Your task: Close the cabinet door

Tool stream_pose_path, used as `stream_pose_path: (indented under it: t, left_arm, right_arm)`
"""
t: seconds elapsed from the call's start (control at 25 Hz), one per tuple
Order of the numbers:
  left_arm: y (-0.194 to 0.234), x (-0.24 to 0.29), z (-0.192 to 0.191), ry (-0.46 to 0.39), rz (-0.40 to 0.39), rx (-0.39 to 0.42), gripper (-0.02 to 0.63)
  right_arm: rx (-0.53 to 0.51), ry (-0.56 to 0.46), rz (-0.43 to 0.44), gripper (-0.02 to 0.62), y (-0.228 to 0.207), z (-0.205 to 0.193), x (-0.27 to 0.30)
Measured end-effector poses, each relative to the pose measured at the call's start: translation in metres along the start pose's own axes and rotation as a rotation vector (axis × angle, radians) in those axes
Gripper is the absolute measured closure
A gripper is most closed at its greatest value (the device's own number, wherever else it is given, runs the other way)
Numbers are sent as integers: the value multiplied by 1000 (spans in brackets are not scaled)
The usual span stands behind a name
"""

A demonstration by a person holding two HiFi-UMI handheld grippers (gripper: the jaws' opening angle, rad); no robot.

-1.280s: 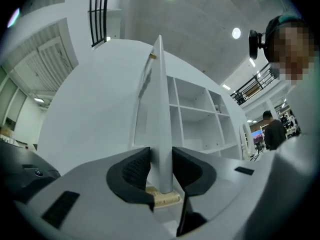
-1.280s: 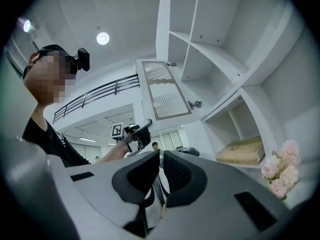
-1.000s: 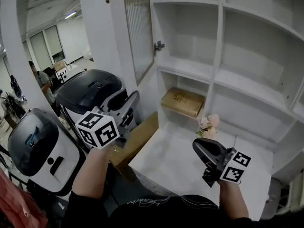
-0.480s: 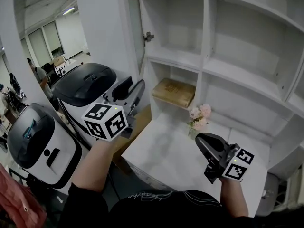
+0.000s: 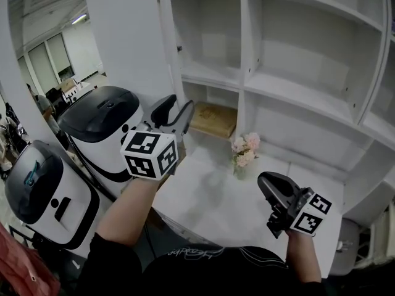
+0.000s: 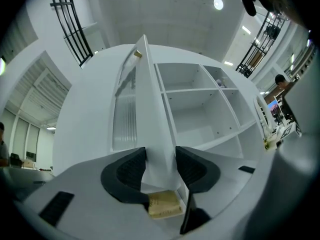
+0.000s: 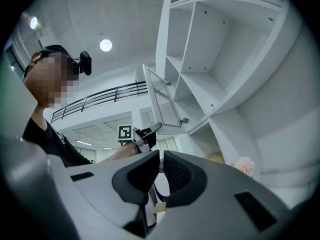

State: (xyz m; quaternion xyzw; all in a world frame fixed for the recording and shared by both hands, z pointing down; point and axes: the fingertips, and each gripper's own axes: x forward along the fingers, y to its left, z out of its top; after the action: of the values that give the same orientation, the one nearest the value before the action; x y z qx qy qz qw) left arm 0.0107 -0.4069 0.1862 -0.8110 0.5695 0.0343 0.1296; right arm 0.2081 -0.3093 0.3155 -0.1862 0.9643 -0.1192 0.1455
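Note:
The white cabinet door [image 5: 171, 54] with its ribbed glass pane stands edge-on to the head view, at the left side of the white shelving [image 5: 290, 97]. My left gripper [image 5: 176, 111] is at the door's lower end. In the left gripper view the door's edge [image 6: 145, 109] runs up between the two dark pads [image 6: 127, 171]; the jaws are opening and do not press on it. My right gripper [image 5: 271, 184] hovers over the white counter [image 5: 210, 208], shut with nothing in it. From the right gripper view the door [image 7: 165, 101] shows still swung out from the cabinet.
A tan book [image 5: 213, 119] lies on the low shelf and a small bunch of pink flowers [image 5: 245, 148] stands on the counter. Two white-and-black machines [image 5: 102, 122] [image 5: 37, 190] stand left of the counter. People are in the far room at the left.
The door has swung from showing its glass face to edge-on. My left gripper moved up and right with it and its jaws spread wider. The right gripper stayed low over the counter.

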Motion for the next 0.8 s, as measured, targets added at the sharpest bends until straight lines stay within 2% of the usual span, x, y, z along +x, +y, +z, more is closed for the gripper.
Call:
stream_pose_path:
  t: [0.8]
  left_arm:
    - [-48, 74, -11, -38, -22, 66, 383]
  right_arm:
    - [4, -28, -119, 541, -45, 12, -36]
